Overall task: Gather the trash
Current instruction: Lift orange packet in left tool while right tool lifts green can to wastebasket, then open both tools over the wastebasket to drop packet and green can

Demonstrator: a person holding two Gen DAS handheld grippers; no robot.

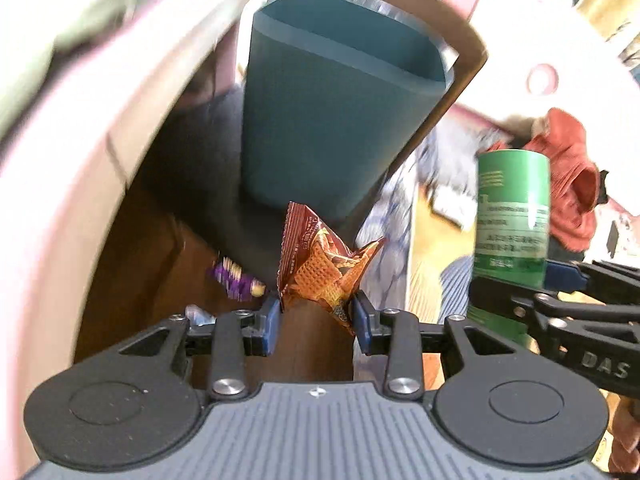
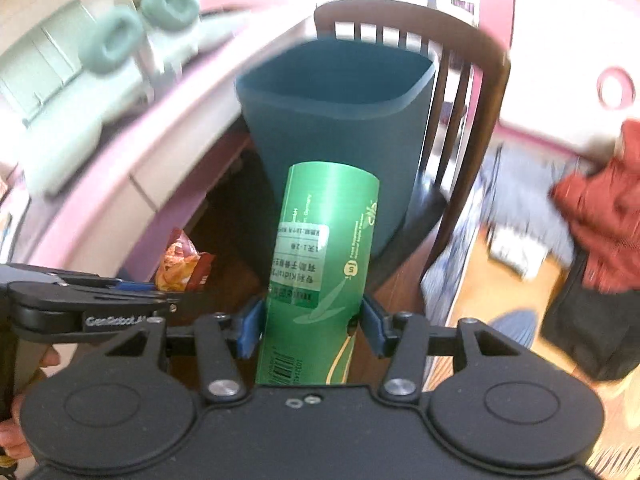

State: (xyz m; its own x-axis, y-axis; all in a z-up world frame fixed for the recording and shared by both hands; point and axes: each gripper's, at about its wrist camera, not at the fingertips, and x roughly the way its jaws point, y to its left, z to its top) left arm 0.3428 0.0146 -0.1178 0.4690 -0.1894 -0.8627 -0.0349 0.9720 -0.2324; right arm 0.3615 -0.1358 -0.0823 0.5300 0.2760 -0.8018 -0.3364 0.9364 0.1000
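Both grippers loaded ahead of the teal bin (image 1: 320, 120).
Left gripper (image 1: 316, 320) pinches a crumpled orange snack wrapper (image 1: 320, 268); only its view shows a purple wrapper (image 1: 236, 278) left of it. Right gripper (image 2: 312, 326) clamps a green printed canister (image 2: 320, 264).

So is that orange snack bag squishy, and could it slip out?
Probably squishy: the orange snack wrapper is crumpled and folded between the left gripper pads, so it looks thin and floppy. It is likely very light, since only its lower edge is pinched and it stands up. Its shiny foil may be slippery, so it could slide out.
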